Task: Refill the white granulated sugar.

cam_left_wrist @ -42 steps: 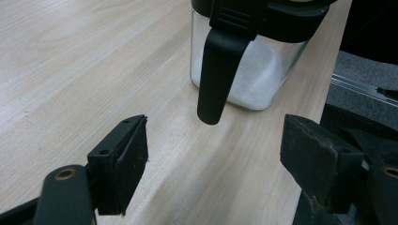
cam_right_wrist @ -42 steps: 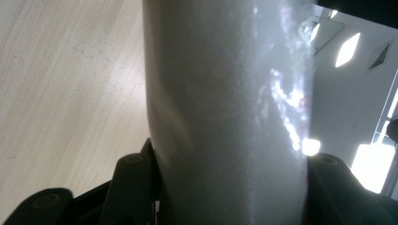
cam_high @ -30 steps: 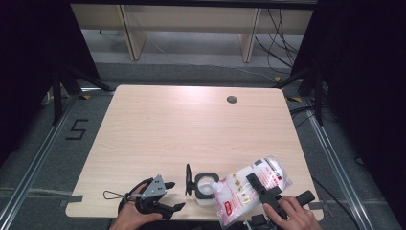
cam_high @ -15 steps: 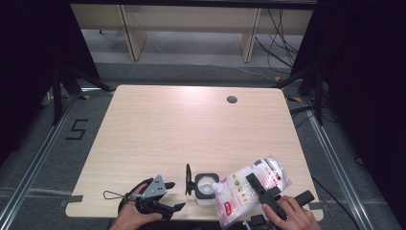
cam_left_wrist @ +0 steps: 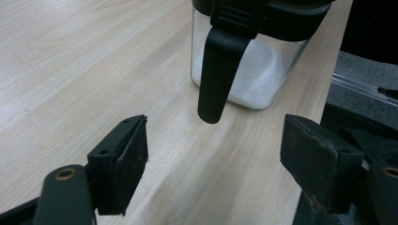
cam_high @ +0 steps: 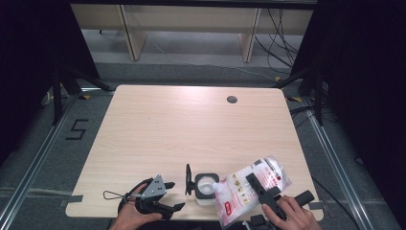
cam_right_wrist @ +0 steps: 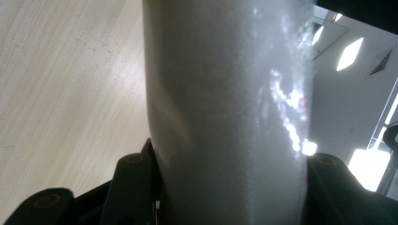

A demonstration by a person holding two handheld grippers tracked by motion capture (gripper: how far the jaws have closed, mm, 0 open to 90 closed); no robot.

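A clear square jar [cam_high: 206, 188] with a black rim stands near the table's front edge, its lid [cam_high: 188, 179] swung up on the left. A pouch of white grains [cam_high: 244, 188] lies tilted over it, the spout at the jar's mouth. My right gripper [cam_high: 256, 191] is shut on the pouch, which sits between its jaws as a white wall [cam_right_wrist: 225, 108] in the right gripper view [cam_right_wrist: 225, 176]. My left gripper [cam_high: 174, 195] rests left of the jar, open and holding nothing. In the left gripper view [cam_left_wrist: 220, 159] the jar [cam_left_wrist: 263, 70] with white grains and its black latch [cam_left_wrist: 218, 75] stand just ahead.
The wooden table [cam_high: 191, 129] has a round cable hole [cam_high: 232, 99] at the back right. The jar and both hands sit close to the front edge. Dark frames and cables stand beyond the table's sides, and a taped "5" [cam_high: 76, 129] marks the floor at left.
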